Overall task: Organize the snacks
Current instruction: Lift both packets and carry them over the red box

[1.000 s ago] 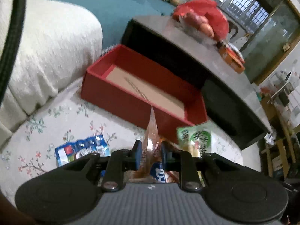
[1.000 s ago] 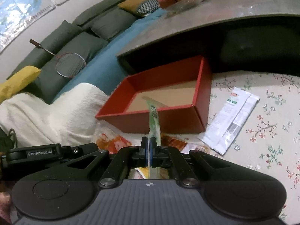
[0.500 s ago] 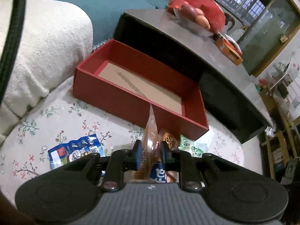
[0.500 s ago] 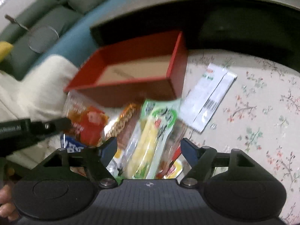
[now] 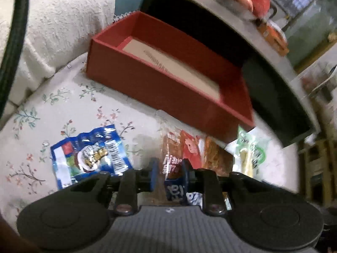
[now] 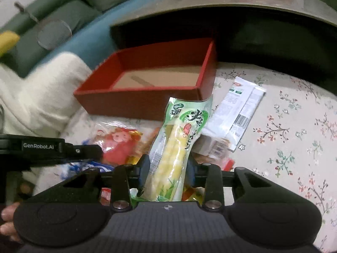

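Observation:
An open red box (image 5: 168,84) with a brown floor stands on the floral cloth; it also shows in the right wrist view (image 6: 147,84). My left gripper (image 5: 168,176) has its jaws apart around an orange-red snack pack (image 5: 174,158) lying flat below them. My right gripper (image 6: 166,168) is partly closed around a green corn pack (image 6: 177,143), pads at its sides; a firm grip is unclear. A blue snack pack (image 5: 88,156) lies left. A white packet (image 6: 238,113) lies right of the box. The left gripper's body (image 6: 42,147) shows at left.
A grey low table (image 5: 263,48) with fruit and an orange box rises behind the red box. A white blanket (image 5: 52,21) and a teal sofa (image 6: 73,42) lie to the left. The floral cloth (image 6: 294,137) spreads right.
Both grippers opened and let their packs drop flat. The right jaws then narrowed around the corn pack. Both views moved closer to the snack pile.

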The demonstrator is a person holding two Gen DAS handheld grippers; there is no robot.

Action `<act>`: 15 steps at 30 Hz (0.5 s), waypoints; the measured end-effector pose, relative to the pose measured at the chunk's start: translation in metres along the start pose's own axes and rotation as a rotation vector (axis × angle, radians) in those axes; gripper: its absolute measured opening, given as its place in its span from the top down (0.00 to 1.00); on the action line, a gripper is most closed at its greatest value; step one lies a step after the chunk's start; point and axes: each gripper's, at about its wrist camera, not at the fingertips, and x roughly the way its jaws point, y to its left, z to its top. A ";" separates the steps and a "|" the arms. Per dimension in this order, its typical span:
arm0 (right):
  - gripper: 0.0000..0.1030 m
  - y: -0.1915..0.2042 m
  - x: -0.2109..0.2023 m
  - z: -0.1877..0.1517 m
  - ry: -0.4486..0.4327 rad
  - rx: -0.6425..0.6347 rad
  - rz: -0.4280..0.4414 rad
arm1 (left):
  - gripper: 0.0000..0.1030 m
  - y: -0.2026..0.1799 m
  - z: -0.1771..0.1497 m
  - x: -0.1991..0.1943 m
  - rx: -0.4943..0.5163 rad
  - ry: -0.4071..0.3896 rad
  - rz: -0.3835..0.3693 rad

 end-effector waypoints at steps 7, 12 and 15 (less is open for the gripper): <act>0.58 -0.009 -0.035 0.013 -0.091 0.028 0.048 | 0.90 -0.002 0.003 -0.030 -0.025 -0.060 -0.102; 0.58 -0.008 -0.040 0.029 -0.139 0.043 0.075 | 0.90 -0.004 0.012 -0.044 -0.052 -0.114 -0.154; 0.58 -0.003 -0.038 0.041 -0.164 0.030 0.082 | 0.90 -0.009 0.021 -0.059 -0.049 -0.172 -0.179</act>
